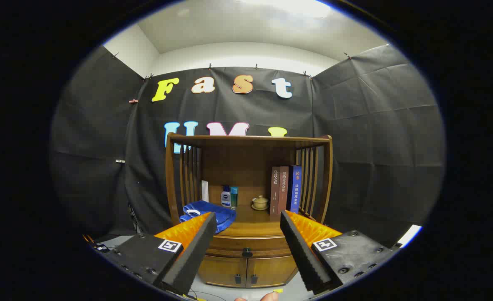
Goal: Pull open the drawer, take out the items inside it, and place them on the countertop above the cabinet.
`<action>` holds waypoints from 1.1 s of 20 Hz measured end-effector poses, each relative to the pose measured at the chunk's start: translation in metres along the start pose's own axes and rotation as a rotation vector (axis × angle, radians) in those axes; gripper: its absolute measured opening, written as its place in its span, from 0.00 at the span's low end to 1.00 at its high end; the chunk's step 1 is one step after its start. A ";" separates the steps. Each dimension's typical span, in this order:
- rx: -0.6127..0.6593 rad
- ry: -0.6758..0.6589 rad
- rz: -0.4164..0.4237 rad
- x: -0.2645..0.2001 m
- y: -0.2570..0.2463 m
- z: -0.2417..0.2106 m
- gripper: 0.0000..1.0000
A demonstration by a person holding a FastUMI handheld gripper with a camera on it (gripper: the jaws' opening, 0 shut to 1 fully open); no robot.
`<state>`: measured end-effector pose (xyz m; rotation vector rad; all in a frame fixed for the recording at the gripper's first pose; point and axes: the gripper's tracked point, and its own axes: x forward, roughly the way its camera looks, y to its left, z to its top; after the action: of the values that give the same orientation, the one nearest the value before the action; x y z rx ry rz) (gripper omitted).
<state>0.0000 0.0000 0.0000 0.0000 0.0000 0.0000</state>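
Note:
A wooden cabinet point(248, 246) stands ahead against the booth wall. Its drawer point(229, 246) is closed, with a dark knob point(247, 252) in the middle of its front. The countertop point(254, 228) above the drawer sits under a slatted wooden hutch. My gripper point(248, 219) is open, its fingers point(196, 246) spread wide some way in front of the cabinet. The knob lies between the fingers and beyond them. Nothing is held.
On the countertop lie a folded blue towel point(206, 213), two small bottles point(229, 197), a little lidded pot on a saucer point(260, 202) and three upright books point(285, 190). Two small doors point(246, 271) sit below the drawer. A fingertip point(269, 297) shows beneath the gripper.

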 end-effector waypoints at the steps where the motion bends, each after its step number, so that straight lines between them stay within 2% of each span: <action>1: -0.001 -0.002 -0.002 0.000 0.000 0.000 0.98; 22: -0.001 -0.013 -0.010 0.009 -0.008 -0.013 0.98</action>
<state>0.0088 -0.0083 -0.0131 -0.0009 -0.0132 -0.0101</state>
